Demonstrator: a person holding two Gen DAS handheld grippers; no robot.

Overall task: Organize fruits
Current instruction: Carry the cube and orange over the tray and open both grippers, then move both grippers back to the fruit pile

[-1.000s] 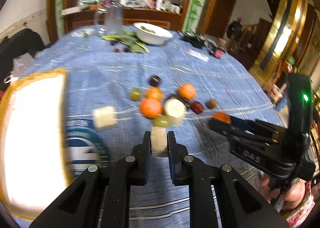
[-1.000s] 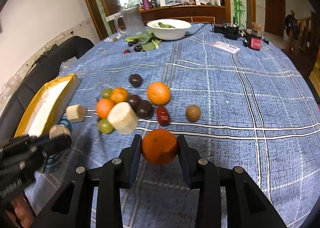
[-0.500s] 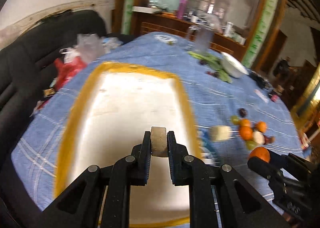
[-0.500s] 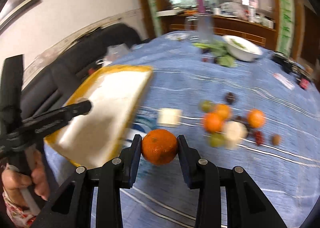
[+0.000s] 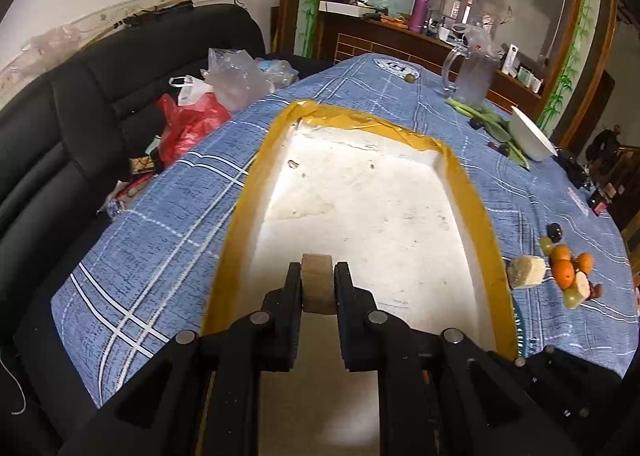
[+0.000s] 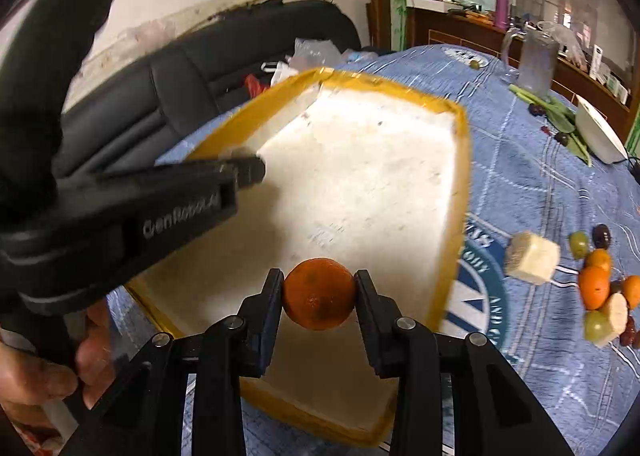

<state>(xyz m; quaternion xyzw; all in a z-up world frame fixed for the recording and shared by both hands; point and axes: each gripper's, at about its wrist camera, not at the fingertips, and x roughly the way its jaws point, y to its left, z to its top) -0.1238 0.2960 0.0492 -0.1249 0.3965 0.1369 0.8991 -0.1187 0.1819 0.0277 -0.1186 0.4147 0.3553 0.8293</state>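
My left gripper [image 5: 317, 284] is shut on a pale cut fruit chunk [image 5: 317, 282], held over the near part of a white foam tray with a yellow taped rim [image 5: 360, 123]. My right gripper [image 6: 319, 294] is shut on an orange [image 6: 319, 294], above the same tray [image 6: 464, 159] near its front end. The left gripper [image 6: 250, 171] reaches in from the left of the right wrist view, its tip over the tray's left side. Loose fruits [image 5: 568, 272] and a pale chunk [image 5: 526, 272] lie on the blue cloth right of the tray; the pile [image 6: 604, 288] and that chunk [image 6: 532, 258] show again in the right wrist view.
A black sofa [image 5: 80, 127] with plastic bags [image 5: 208, 99] lies left of the table. A clear jug [image 5: 472, 75], green leaves [image 5: 492, 123] and a white bowl [image 5: 532, 135] stand at the far end. A hand [image 6: 36, 376] grips the left tool.
Both grippers swung left from the fruit pile to above the tray, each carrying its piece. The pile now lies far to the right in both views.
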